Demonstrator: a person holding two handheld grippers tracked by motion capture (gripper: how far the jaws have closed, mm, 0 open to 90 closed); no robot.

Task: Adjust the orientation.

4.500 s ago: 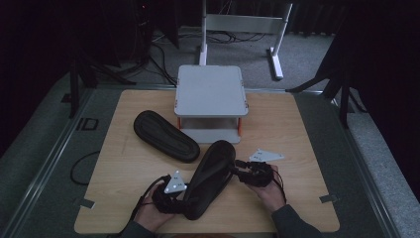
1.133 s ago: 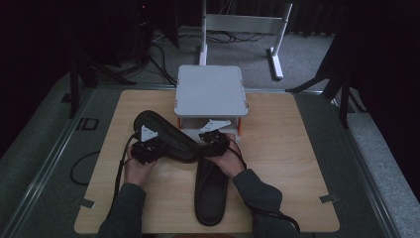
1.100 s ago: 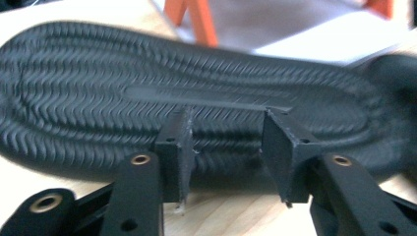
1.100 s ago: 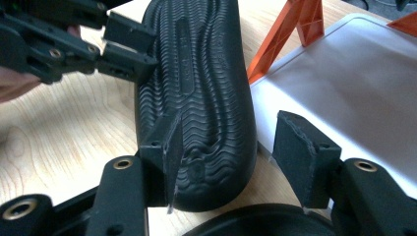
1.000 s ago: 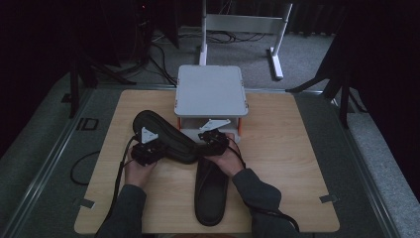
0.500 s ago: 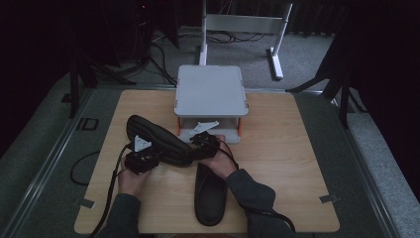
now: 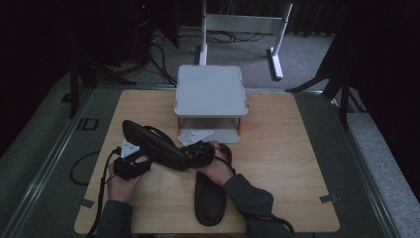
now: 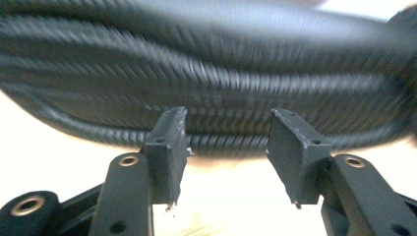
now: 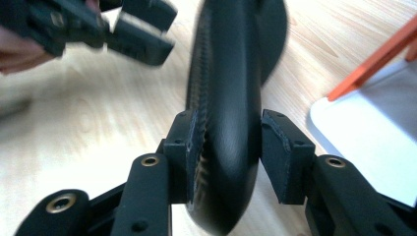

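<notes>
Two black slippers are on the wooden table [image 7: 287, 163]. One slipper [image 7: 212, 198] lies flat at the front centre. The other slipper [image 7: 151, 143] is tipped up on its edge, ribbed sole [image 8: 206, 64] facing my left gripper. My right gripper [image 7: 186, 155] has just been closing and its pads press on the near end of this slipper [image 9: 231, 73]. My left gripper [image 7: 147, 162] has just been opening; its jaws stand apart just short of the sole, with nothing between them. The left gripper [image 9: 147, 32] also appears at the top left of the right gripper view.
A small grey two-level rack [image 7: 210, 91] with orange posts stands at the back centre, just behind my right hand; its corner [image 9: 364, 137] is close on the right. Cables trail off the table's left edge [image 7: 81, 168].
The tilted slipper has come up off the table onto its edge and shifted towards the front left. My left gripper let go of it and drew back; the right gripper's jaws closed on its end.
</notes>
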